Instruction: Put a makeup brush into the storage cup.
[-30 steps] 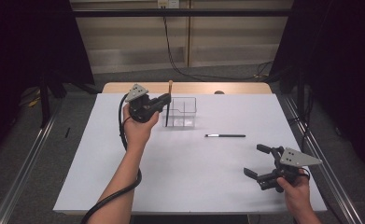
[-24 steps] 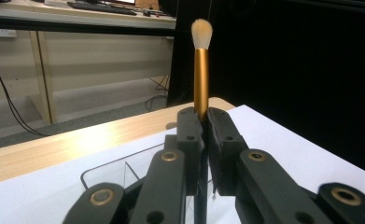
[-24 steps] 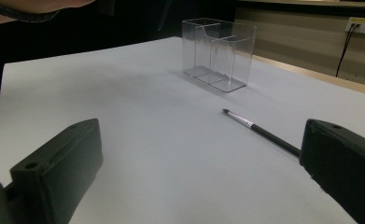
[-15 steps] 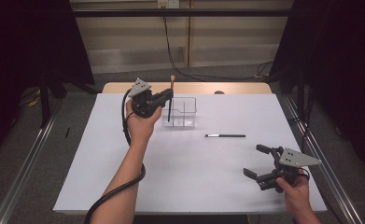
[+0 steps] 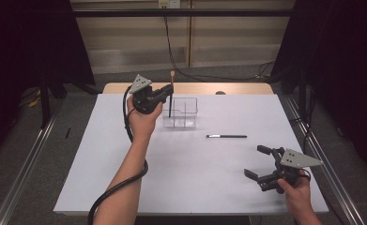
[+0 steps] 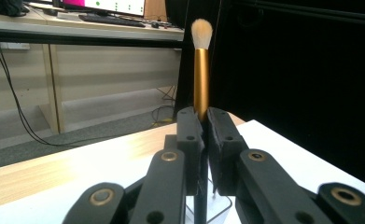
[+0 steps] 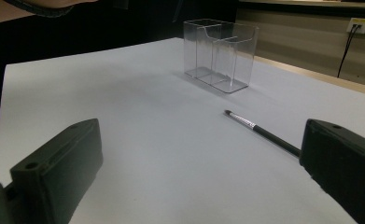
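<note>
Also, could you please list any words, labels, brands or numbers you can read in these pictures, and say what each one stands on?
No text can be read in these pictures.
The lit monitor on the desk behind the table, in the left gripper view: bright patches and dots, too small and blurred to read.
The thin black brush lying on the white table: a pale band, no legible print.

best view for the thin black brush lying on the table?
Right gripper view: the thin black brush lies close, bristle tip and silver ferrule clear, far end behind a jaw. High view shows its whole length, small, right of the clear plastic organizer.
</note>
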